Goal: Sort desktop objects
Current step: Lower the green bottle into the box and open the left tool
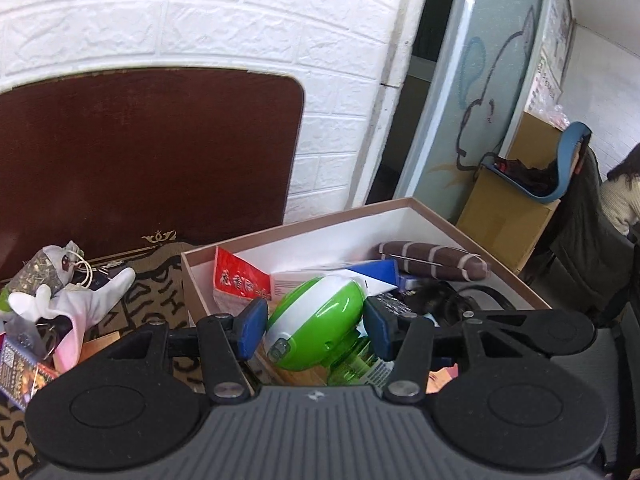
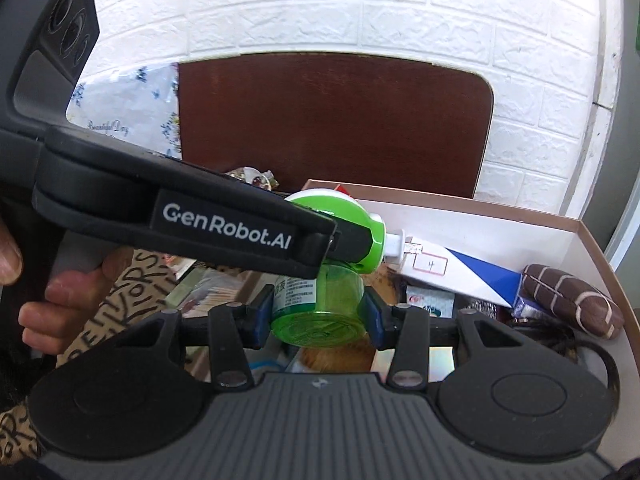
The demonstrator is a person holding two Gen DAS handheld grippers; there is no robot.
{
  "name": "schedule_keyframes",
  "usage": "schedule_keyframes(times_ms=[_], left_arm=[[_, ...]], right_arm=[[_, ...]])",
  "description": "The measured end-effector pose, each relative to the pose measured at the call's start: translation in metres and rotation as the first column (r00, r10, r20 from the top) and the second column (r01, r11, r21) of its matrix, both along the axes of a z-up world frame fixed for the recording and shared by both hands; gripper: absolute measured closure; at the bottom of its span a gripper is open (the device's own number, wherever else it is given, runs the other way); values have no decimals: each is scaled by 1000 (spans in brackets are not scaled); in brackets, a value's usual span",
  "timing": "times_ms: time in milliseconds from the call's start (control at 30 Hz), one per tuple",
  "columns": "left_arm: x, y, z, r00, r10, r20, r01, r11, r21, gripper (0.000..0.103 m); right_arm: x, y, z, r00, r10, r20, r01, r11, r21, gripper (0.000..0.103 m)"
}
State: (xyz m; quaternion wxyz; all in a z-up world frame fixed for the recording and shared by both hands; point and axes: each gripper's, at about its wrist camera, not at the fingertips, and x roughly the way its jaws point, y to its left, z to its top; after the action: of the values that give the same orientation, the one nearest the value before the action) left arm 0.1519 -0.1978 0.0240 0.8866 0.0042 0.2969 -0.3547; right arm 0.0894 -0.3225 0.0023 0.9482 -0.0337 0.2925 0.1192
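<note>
Right wrist view: both tongs grip the green device (image 2: 320, 280) above the box (image 2: 592, 236); uneven release by either would tip it onto contents.

Your left wrist view looks forward and downward along its left claw (image 1: 316, 330), close over the cardboard box (image 1: 472, 228), facing the white brick wall (image 1: 200, 12). Your right wrist view faces the same wall from just beside, equally near. Both share the green-and-white device (image 1: 316, 320), the box and the brown panel (image 1: 140, 140).
</note>
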Motion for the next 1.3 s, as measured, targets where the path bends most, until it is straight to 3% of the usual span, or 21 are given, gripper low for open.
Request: schedule_keyframes(times_ms=[267,600,667,733,833,867,933,1033,1300], left_arm=[[37,2,-11,999,4,-50,-6,999,-40,47],[46,3,-19,999,-6,-45,5,999,-41,47],[46,5,-19,999,-5,-51,2,999,-52,42],[44,7,-17,998,-19,-53,15,997,-77,29],[38,9,-13,999,-32,-27,30,996,-90,16],[35,10,-11,999,-29,-16,27,996,-88,14],[32,11,-9,1000,-28,-6,27,996,-89,13],[29,15,-8,1000,-21,-22,20,996,-88,12],[2,21,-6,1000,-4,-6,4,998,-61,12]], right_arm=[[40,2,-5,998,12,-57,-14,999,-40,58],[56,10,-10,994,19,-105,-27,996,-83,58],[56,14,-11,995,24,-101,-34,995,-93,58],[55,16,-11,994,27,-109,-37,995,-88,57],[53,17,-11,996,23,-90,-33,994,-102,44],[51,17,-10,997,20,-79,-28,994,-105,35],[48,13,-4,997,13,-72,-21,994,-104,31],[40,13,-5,997,8,-72,-15,995,-103,14],[13,10,-6,997,-44,-58,38,994,-101,13]])
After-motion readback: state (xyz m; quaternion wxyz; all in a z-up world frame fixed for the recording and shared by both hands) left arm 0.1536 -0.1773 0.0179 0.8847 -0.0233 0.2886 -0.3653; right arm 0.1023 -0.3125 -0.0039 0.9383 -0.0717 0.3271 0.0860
